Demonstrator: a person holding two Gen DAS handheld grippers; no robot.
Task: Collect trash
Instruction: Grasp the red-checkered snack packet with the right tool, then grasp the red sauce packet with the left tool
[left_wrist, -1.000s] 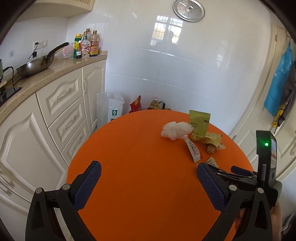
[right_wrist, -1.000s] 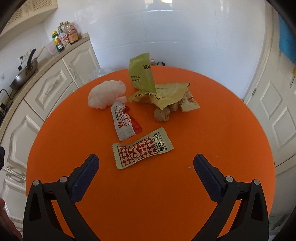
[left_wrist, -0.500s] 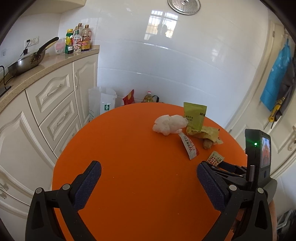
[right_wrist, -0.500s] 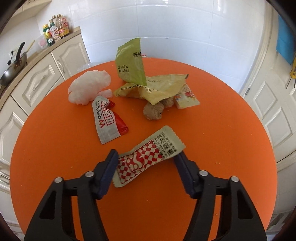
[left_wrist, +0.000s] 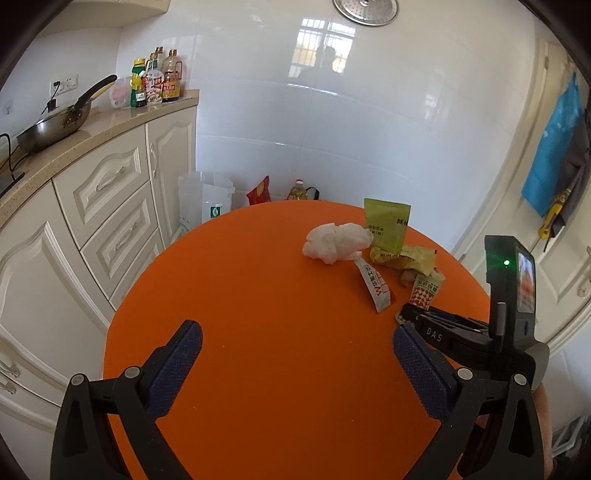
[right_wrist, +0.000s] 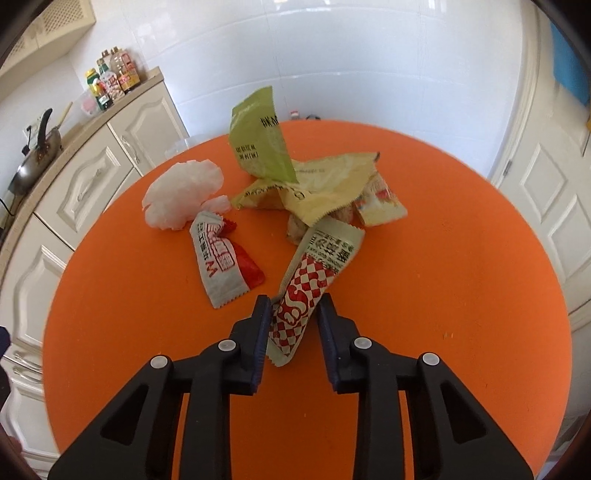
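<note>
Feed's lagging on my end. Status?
Right gripper closing around checkered wrapper. Left gripper open, empty, over the orange table. Red-and-white sachet close beside; nothing blocking.

Legible markings, by item:

- Right tongs (left_wrist: 402, 319) — white capitals "DAS" on the black arm, seen from the left wrist view.
- Red-and-white sachet (right_wrist: 225, 264) — a large "W" and blocky red Chinese characters, not clear enough to transcribe.
- Checkered sachet (right_wrist: 314, 278) — a big white "S" on red checks; black Chinese print on the pale end, unreadable.
- Green pouch (right_wrist: 258, 136) — black Chinese lines, too small to read.
- Bottles (left_wrist: 157, 83) on the counter (left_wrist: 92, 136) — labels illegible.
</note>
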